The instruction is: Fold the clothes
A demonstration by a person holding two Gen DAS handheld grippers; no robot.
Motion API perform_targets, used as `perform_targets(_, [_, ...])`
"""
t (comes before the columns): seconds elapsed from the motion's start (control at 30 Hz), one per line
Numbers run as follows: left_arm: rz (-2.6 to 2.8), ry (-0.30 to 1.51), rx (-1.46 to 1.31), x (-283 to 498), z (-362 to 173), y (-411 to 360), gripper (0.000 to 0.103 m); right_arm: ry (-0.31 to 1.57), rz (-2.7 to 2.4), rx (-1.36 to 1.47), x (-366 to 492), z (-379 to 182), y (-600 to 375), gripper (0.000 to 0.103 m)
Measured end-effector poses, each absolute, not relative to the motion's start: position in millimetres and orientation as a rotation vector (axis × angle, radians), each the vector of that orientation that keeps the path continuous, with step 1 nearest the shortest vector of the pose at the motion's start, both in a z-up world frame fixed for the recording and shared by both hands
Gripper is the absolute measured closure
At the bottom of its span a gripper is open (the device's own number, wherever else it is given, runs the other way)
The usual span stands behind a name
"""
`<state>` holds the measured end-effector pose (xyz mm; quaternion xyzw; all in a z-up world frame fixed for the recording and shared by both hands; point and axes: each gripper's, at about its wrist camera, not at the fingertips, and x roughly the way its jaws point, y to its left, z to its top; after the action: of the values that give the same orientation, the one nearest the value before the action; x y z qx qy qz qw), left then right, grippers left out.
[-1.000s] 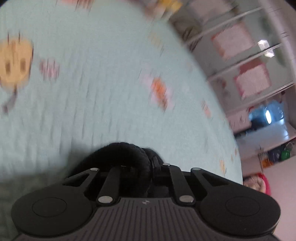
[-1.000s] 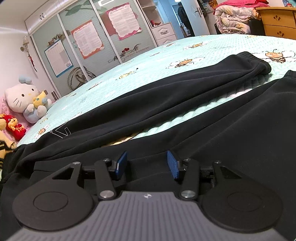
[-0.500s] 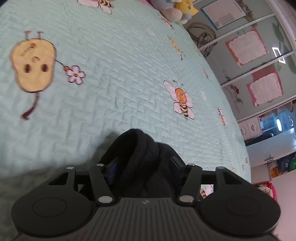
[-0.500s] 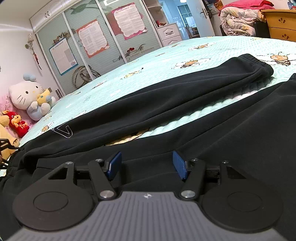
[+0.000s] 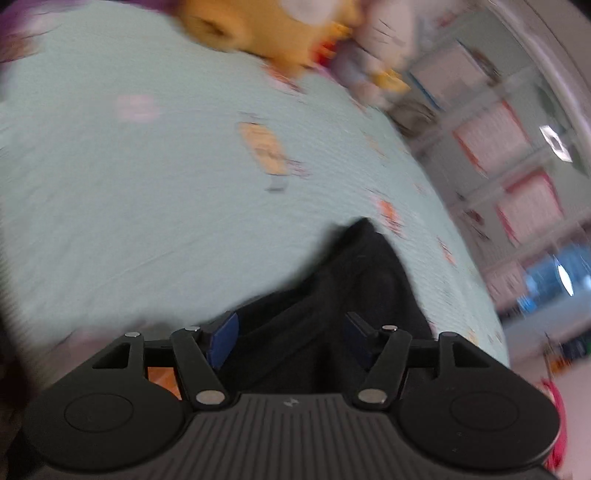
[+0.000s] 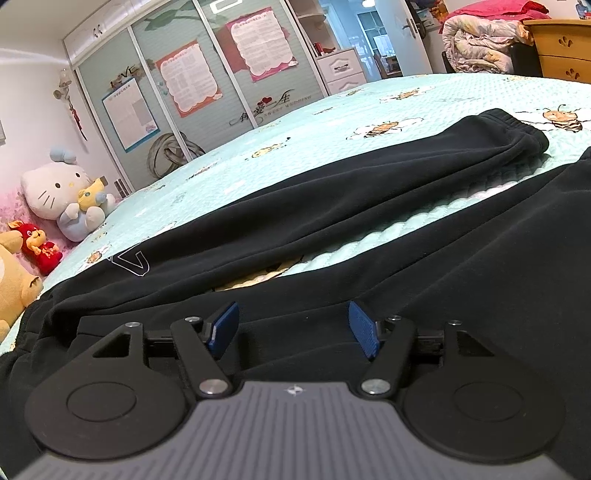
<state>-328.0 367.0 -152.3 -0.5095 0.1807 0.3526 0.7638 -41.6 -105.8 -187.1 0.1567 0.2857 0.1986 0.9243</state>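
Observation:
Black trousers (image 6: 332, 206) lie spread on the mint bee-print bedspread (image 6: 280, 147). One leg runs to a cuff (image 6: 517, 136) at the far right. The other leg (image 6: 480, 266) lies under my right gripper (image 6: 293, 328), whose jaws are opening just above the fabric without pinching it. In the blurred left wrist view, a black end of the garment (image 5: 354, 280) rests on the bedspread (image 5: 147, 192). My left gripper (image 5: 290, 341) hovers over it with its jaws opening, and its blue pads (image 5: 221, 339) stand clear of the cloth.
Plush toys sit at the bed's left end: a white cat (image 6: 62, 199), a red one (image 6: 40, 251) and a yellow one (image 5: 273, 29). Sliding wardrobe doors (image 6: 192, 85) line the back. A wooden dresser (image 6: 557, 48) and piled quilts (image 6: 480, 40) stand at the right.
The left gripper let go of the black cuff, spread its jaws and swept across the bed towards the plush toys. The right jaws widened; that hand stayed put.

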Motion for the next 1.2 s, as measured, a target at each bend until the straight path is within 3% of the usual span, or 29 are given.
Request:
perform_targets(0.17, [0.788,0.394,-1.134,-343,-152,345,0.036,0.582,0.410,0.331,-43,-187,-107,0.036])
perform_targets(0.33, [0.784,0.487,-1.124,-306,-169,355,0.038,0.580,0.410,0.334,-45,-187,-106,0.036])
perform_targets(0.47, [0.851,0.523,-1.098,-293,-184,355,0.058,0.580,0.412,0.339,-45,-187,-107,0.036])
perform_targets(0.5, [0.861,0.506,-1.090,-296,-182,352,0.076,0.580,0.413,0.341,-45,-187,-108,0.036])
perform_targets(0.53, [0.859,0.458,-1.086,-306,-176,349,0.084,0.580,0.414,0.343,-45,-187,-108,0.036])
perform_targets(0.67, [0.853,0.343,-1.068,-341,-161,339,0.089,0.579,0.418,0.359,-46,-186,-111,0.036])
perform_targets(0.83, [0.847,0.444,-1.110,-346,-190,348,0.074,0.579,0.418,0.354,-46,-186,-109,0.032])
perform_targets(0.9, [0.840,0.418,-1.118,-346,-189,346,0.055,0.576,0.412,0.360,-47,-184,-110,0.032])
perform_targets(0.97, [0.830,0.412,-1.128,-344,-183,342,0.044,0.573,0.402,0.374,-49,-181,-113,0.032])
perform_targets(1.1, [0.804,0.427,-1.118,-338,-180,332,0.033,0.555,0.362,0.466,-55,-174,-128,0.032])
perform_targets(1.2, [0.797,0.446,-1.118,-334,-185,326,0.032,0.538,0.323,0.565,-62,-166,-147,0.032])
